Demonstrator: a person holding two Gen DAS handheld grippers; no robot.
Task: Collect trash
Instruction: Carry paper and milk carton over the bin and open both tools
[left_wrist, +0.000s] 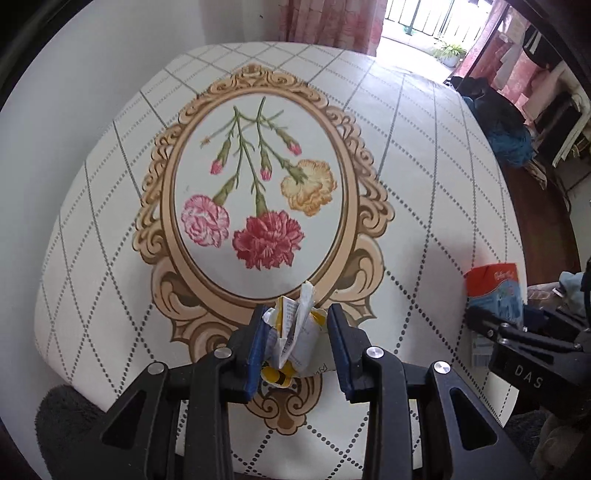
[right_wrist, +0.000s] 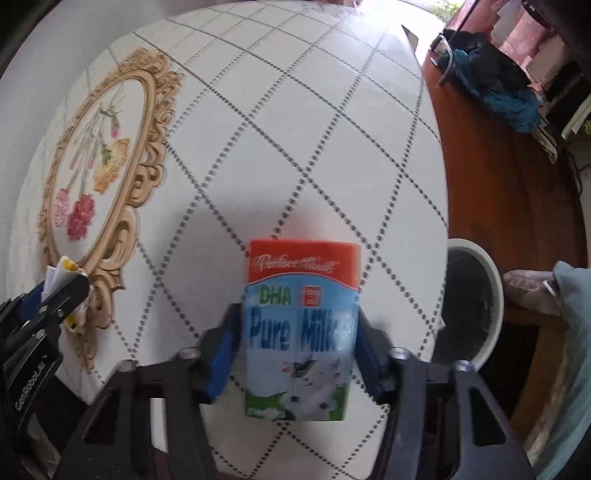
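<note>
Floral-printed tablecloth (left_wrist: 424, 177) covers table; wooden floor (right_wrist: 509, 192) beside.

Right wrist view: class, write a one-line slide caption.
Right tool grips a blue-and-red Pure Milk carton above the patterned tablecloth, beside a white-rimmed bin.

Glossy printed milk carton (right_wrist: 301, 328), crumpled paper wrapper (left_wrist: 293, 332), smooth tablecloth (left_wrist: 424, 177).

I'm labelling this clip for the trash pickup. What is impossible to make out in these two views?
- Crumpled white-and-yellow paper wrapper: its print, creased; left claw covers its sides.
- Blue-and-red Pure Milk carton: small print, blurred; right claw covers its edges.
- White-rimmed round bin: contents, dark; tablecloth covers one side.
</note>
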